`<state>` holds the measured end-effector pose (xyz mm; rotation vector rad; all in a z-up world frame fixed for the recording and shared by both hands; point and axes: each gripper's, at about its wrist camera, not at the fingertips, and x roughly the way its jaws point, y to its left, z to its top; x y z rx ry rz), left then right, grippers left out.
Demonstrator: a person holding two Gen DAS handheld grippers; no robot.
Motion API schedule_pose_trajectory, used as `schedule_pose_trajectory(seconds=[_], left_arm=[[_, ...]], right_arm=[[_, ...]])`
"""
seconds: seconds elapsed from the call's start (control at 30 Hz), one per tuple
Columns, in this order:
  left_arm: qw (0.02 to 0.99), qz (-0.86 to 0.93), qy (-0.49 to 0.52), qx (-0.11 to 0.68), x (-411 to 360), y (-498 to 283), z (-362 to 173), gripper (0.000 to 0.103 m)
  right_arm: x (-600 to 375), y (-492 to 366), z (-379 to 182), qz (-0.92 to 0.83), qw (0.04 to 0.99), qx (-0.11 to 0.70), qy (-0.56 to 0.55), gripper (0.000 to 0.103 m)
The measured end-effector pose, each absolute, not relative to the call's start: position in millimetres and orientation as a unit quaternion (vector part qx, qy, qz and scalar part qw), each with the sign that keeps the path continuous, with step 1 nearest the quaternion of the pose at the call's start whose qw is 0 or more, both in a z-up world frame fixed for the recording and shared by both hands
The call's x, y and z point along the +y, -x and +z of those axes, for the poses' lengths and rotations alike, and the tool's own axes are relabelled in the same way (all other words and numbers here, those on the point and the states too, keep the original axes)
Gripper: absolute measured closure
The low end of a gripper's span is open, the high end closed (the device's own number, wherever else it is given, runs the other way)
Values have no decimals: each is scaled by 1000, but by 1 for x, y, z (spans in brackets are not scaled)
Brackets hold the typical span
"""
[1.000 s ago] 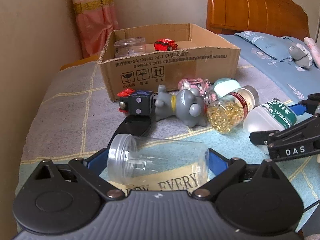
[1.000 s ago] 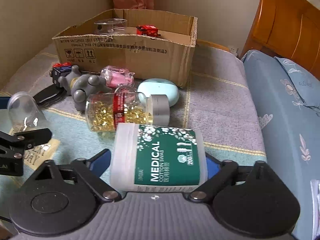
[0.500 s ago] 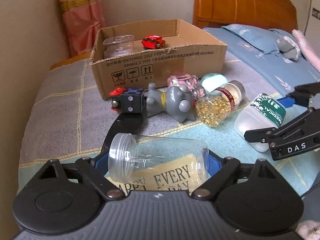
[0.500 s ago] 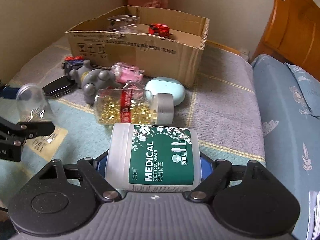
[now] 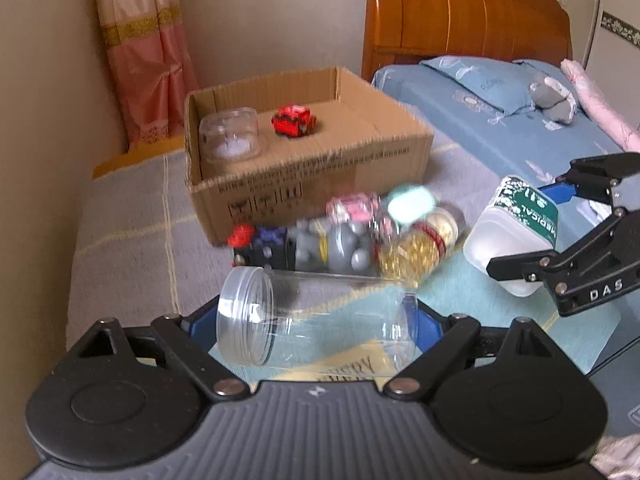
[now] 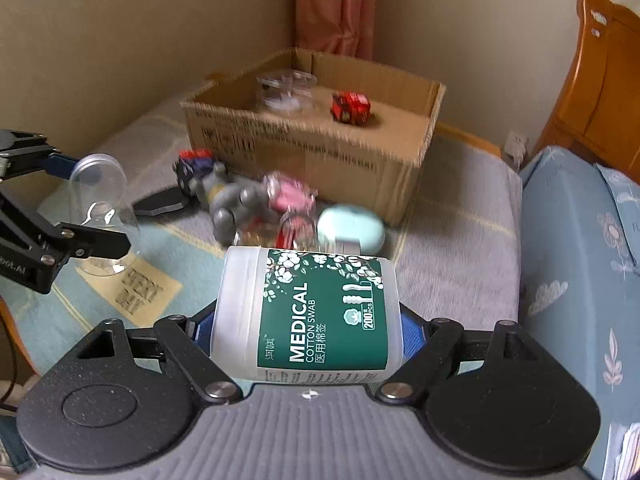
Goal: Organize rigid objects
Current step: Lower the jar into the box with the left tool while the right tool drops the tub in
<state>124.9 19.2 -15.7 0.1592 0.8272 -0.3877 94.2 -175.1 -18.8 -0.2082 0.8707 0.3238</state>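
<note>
My left tongs (image 5: 316,320) are squeezing a clear plastic jar (image 5: 316,320) that lies sideways between the two fingers, its open mouth to the left. My right tongs (image 6: 308,320) are squeezing a white cotton swab tub (image 6: 308,312) with a green label, also held sideways. Both things are up off the bed (image 5: 120,240).

Ahead of me sits a cardboard box (image 5: 320,176) on the gray blanket. Inside it I see a small clear cup (image 5: 230,136) and a little red toy car (image 5: 294,120), a bit apart from each other.

In front of the box, a bunch of things lie close together on the bed: a gray toy animal (image 5: 340,248), a black cube with a red knob (image 5: 260,240), a pink thing (image 5: 352,208), a pale green case (image 5: 410,200) and a bottle of yellow pills (image 5: 416,248) on its side. They look blurry.

From the left camera, I can see the right tongs and the swab tub off to my right.
</note>
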Motion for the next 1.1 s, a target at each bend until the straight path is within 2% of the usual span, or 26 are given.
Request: schedule_pose_trajectory(seconds=[0.57,0.83,1.1], left_arm=[[922,-181,-83,331,-5,-217,36,12],[922,-160,-66,346,-7,-265,19,12],[907,-143,-19,395,10,-282,-14,9]], right_arm=[[-173,-138,25,157,916,355,100,16],[-175,-163,31,152,921,346,98,16],[-174,-187,32,143,924,342,96,16]])
